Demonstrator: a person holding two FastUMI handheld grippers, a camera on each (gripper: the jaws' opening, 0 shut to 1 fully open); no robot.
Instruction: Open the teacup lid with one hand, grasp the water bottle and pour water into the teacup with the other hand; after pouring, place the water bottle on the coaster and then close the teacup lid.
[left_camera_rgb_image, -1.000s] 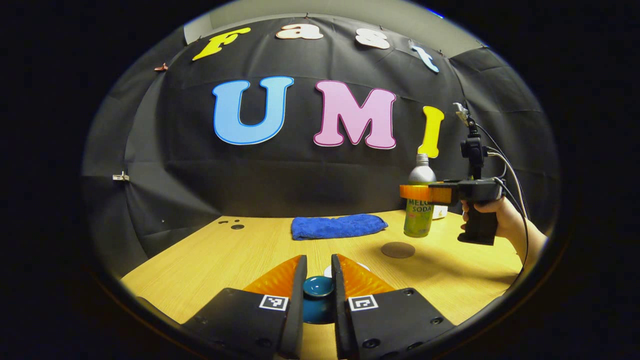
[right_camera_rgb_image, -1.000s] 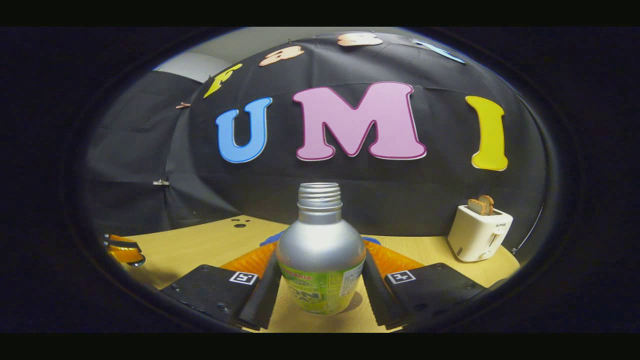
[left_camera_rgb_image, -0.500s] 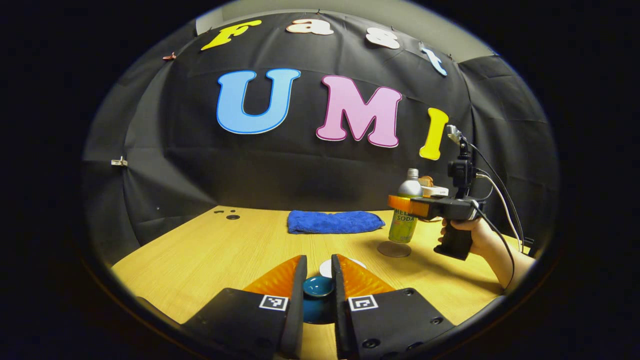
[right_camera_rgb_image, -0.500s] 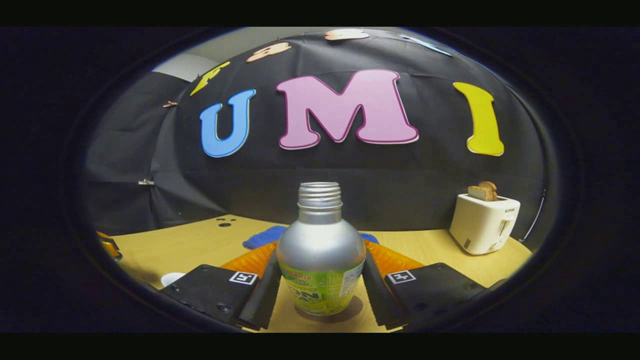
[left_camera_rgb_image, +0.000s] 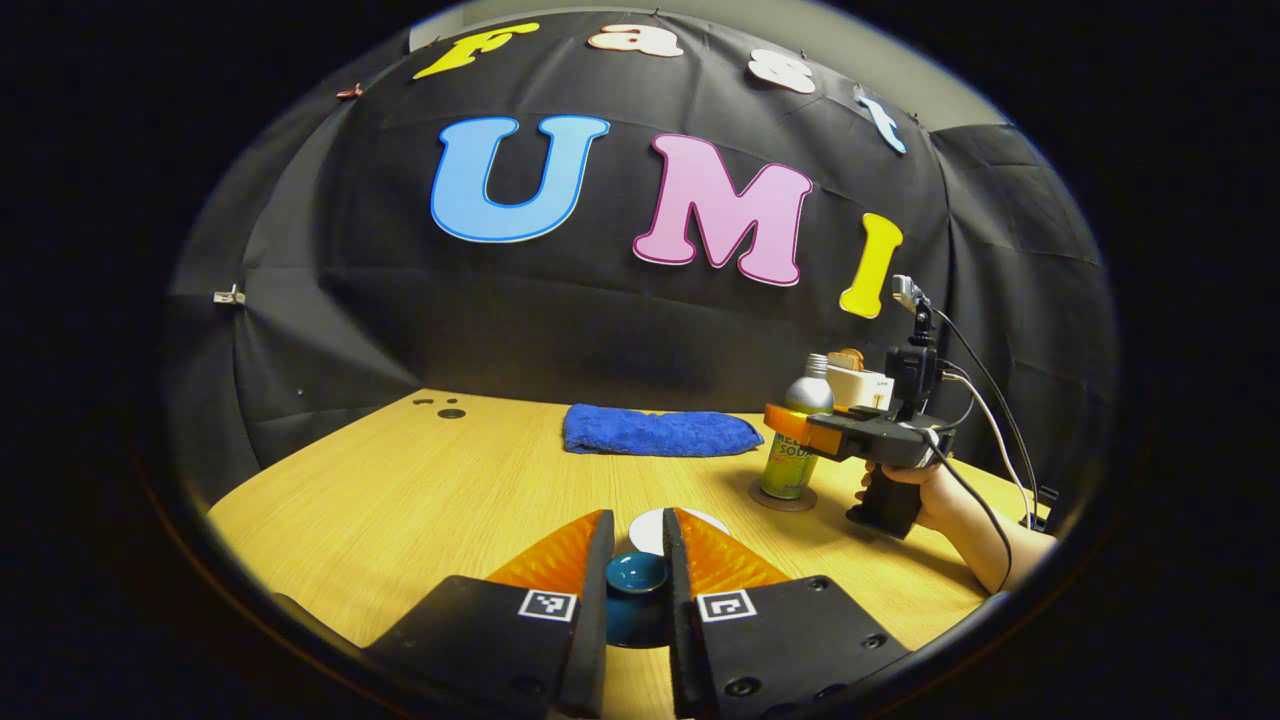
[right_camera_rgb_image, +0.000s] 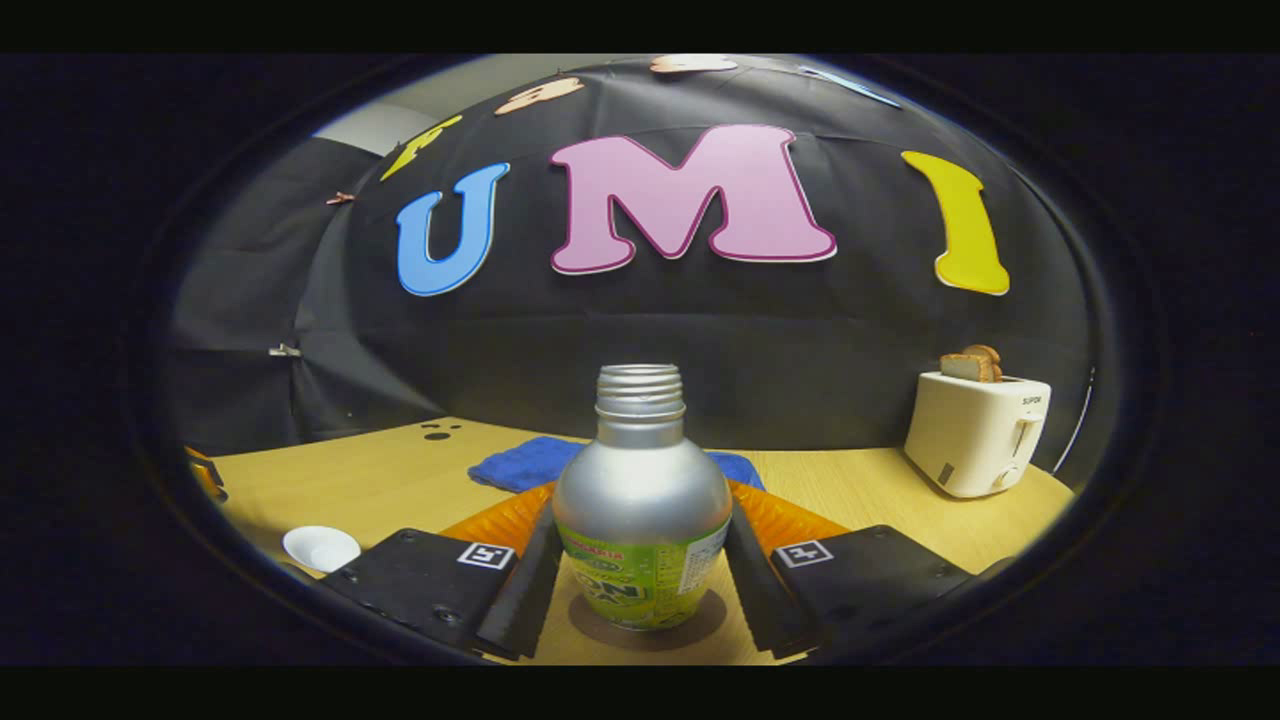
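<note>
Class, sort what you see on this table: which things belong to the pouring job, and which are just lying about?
Job: water bottle, coaster, teacup, teacup lid, left tongs, right tongs.
Lying about: blue towel, toaster with bread.

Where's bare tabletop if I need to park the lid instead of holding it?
The widest bare patch is the table left of the teacup, in front of the blue towel, running back to the small dark holes. Right of the cup is crowded: bottle on its coaster, the right tool, then the toaster.
</note>
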